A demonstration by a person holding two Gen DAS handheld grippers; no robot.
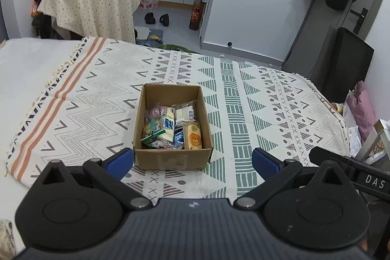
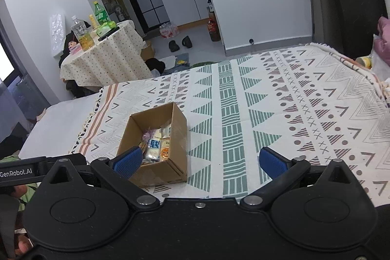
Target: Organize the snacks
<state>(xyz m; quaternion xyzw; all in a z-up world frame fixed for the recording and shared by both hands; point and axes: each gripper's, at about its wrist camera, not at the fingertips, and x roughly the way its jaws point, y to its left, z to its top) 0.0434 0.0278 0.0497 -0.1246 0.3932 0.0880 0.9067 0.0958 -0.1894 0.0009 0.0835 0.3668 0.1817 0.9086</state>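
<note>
one cardboard box (image 1: 171, 157) of snacks (image 1: 192, 135) is seen on the bed (image 1: 243, 94), long axis near-to-far; both jaws, left gripper (image 1: 192, 161) and right gripper (image 2: 201, 162), are held wide apart, empty.

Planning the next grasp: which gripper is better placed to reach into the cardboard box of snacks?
Left, probably. The left gripper is open and centred on the cardboard box. The right gripper is open too, but the box sits off toward its left finger.

Both black grippers, left gripper (image 1: 192, 161) and right gripper (image 2: 199, 161), are fitted with blue ribbed fingertips (image 1: 264, 162) and silver pivot screws (image 2: 253, 199).
</note>
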